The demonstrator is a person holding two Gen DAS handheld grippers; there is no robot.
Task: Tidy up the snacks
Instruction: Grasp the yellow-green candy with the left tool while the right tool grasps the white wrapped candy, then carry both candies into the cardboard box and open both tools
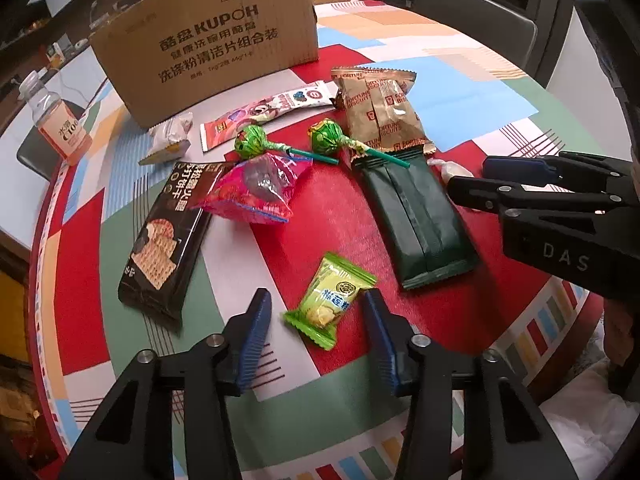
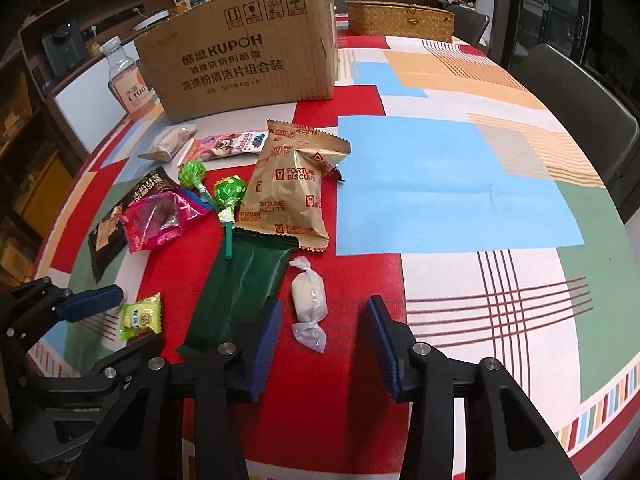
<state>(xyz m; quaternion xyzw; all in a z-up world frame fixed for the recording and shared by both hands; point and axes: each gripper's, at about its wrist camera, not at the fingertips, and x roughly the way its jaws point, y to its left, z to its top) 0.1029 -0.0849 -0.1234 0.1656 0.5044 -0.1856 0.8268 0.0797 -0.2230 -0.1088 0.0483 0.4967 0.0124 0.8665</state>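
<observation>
While the left gripper [image 1: 318,312] straddles a small green-wrapped candy [image 1: 330,305] with pads apart from it, the right gripper [image 2: 326,320] brackets a white twist-wrapped candy [image 2: 307,295], also unclamped. Beside that sweet lies a dark green foil packet [image 2: 236,292], a gold biscuit bag [image 2: 290,196] and two green lollipops [image 1: 256,142] beyond; a brown cardboard box [image 2: 244,60] stands behind.

Dark chairs [image 2: 576,120] ring the patchwork-clothed table [image 2: 460,184]; wooden shelving [image 2: 36,92] stands behind.
</observation>
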